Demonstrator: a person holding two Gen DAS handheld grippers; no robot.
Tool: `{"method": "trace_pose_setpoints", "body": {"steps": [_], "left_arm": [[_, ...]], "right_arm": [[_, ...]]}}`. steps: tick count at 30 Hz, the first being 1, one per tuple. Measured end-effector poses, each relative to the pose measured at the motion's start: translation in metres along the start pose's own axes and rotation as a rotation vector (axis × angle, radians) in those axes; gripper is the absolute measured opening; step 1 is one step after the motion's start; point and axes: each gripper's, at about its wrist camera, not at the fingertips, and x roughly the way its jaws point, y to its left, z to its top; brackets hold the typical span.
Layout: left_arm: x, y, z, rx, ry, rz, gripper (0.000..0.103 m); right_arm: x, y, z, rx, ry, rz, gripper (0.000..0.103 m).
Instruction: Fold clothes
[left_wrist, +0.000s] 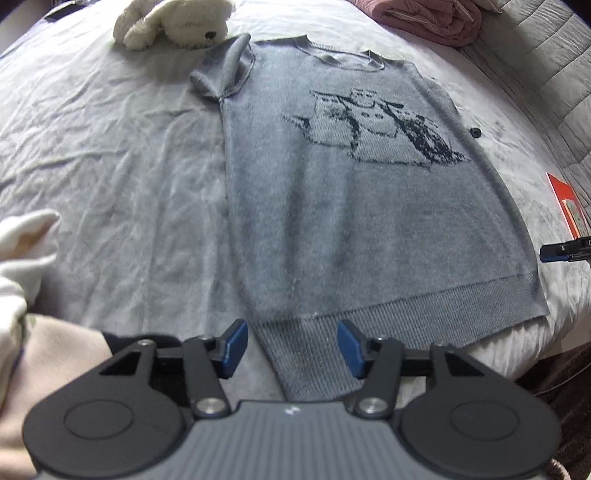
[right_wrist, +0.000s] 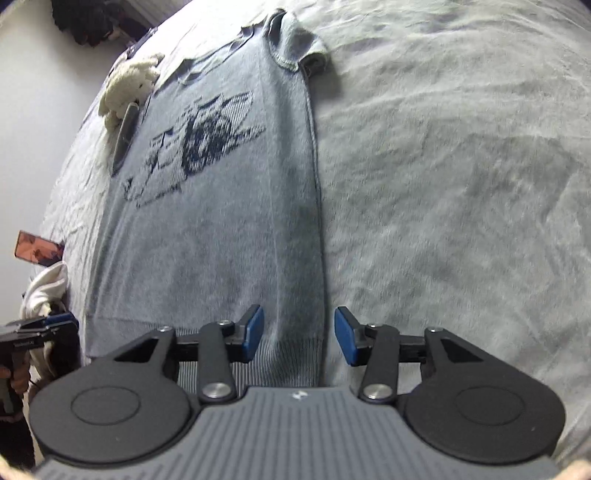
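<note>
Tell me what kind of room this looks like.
Most likely a bedroom: a grey sweater lies flat on a wrinkled bed sheet, with a plush toy and folded pink bedding near the far edge.

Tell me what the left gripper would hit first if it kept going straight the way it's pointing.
Most likely the ribbed hem of the grey sweater, which lies between the open left gripper fingers; height above it is unclear.

One grey sweater (left_wrist: 362, 206) lay on one bed (left_wrist: 122, 158). There was one plush toy (left_wrist: 173, 22), one pink blanket (left_wrist: 432, 18), one red card (left_wrist: 569, 206), and one pile of pale clothes (left_wrist: 22, 258). Two grippers were there: left (left_wrist: 291, 345) and right (right_wrist: 299, 334), each with two blue pads.
</note>
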Motion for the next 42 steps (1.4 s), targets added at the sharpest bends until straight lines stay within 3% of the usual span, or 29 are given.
{"method": "trace_pose_setpoints", "body": {"steps": [7,10,20,27,29,30,32,36,42], "left_arm": [[0.030,-0.039,0.068,-0.013,-0.095,-0.002,0.062],[0.054,-0.057,0.099,-0.036,-0.123,-0.047,0.062],[0.152,-0.123,0.199,-0.109,-0.235,-0.113,0.062],[0.225,-0.168,0.254,-0.192,-0.386,-0.135,0.052],[0.239,-0.179,0.261,-0.195,-0.457,-0.114,0.052],[0.243,-0.185,0.264,-0.189,-0.492,-0.099,0.052],[0.250,-0.192,0.266,-0.177,-0.544,-0.078,0.051],[0.251,-0.186,0.259,-0.191,-0.589,-0.108,0.052],[0.250,-0.168,0.260,-0.257,-0.577,-0.186,0.048]], "right_arm": [[0.022,-0.030,0.071,0.116,-0.108,0.130,0.047],[0.039,-0.036,0.101,0.134,-0.125,0.179,0.047],[0.083,-0.065,0.161,0.278,-0.255,0.418,0.047],[0.105,-0.097,0.176,0.502,-0.430,0.684,0.047],[0.111,-0.102,0.178,0.546,-0.467,0.758,0.036],[0.115,-0.102,0.179,0.551,-0.470,0.802,0.022],[0.122,-0.099,0.180,0.538,-0.469,0.834,0.019],[0.116,-0.089,0.180,0.473,-0.465,0.764,0.019],[0.073,-0.082,0.184,0.361,-0.655,0.534,0.023]]}}
